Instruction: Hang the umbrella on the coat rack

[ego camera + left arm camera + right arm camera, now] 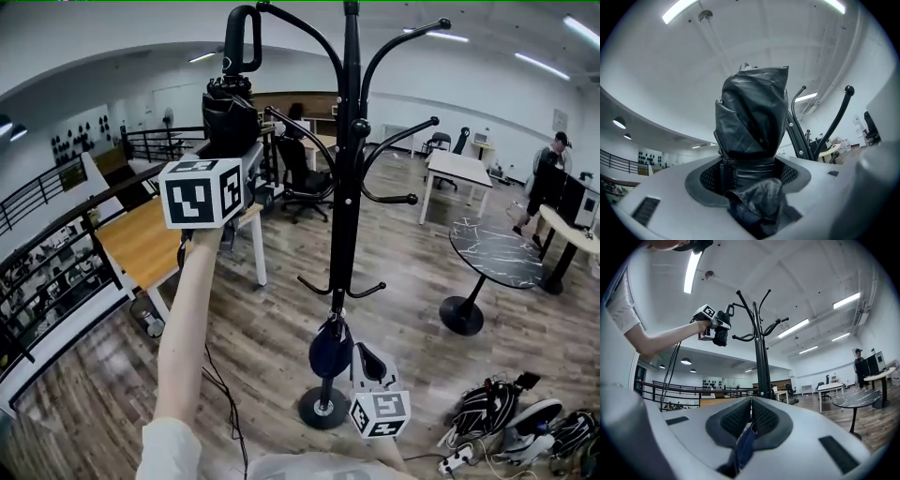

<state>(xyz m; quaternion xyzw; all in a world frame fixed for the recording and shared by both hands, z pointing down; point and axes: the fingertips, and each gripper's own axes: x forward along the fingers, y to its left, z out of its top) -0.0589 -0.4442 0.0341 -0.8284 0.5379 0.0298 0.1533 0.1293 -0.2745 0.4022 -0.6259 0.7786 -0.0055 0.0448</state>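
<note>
one black coat rack (348, 187), on one round base (323, 409). one folded black umbrella (230, 112), with one hooked handle (241, 37). one dark blue fabric bundle (330, 349).

two grippers, the left gripper (750, 171) and the right gripper (750, 416). each carries one marker cube, so there are two: the left cube (202, 192) and the right cube (380, 412).

four tables: one wooden-topped table (141, 244), one white rectangular table (459, 169), one round dark marbled table (497, 253) and one light table (577, 230) at the right edge.

three office chairs can be made out: one near chair (305, 178) and two far chairs (436, 142) (461, 139).

one standing person (544, 187). one white power strip (457, 458). one cable tangle (487, 412).
</note>
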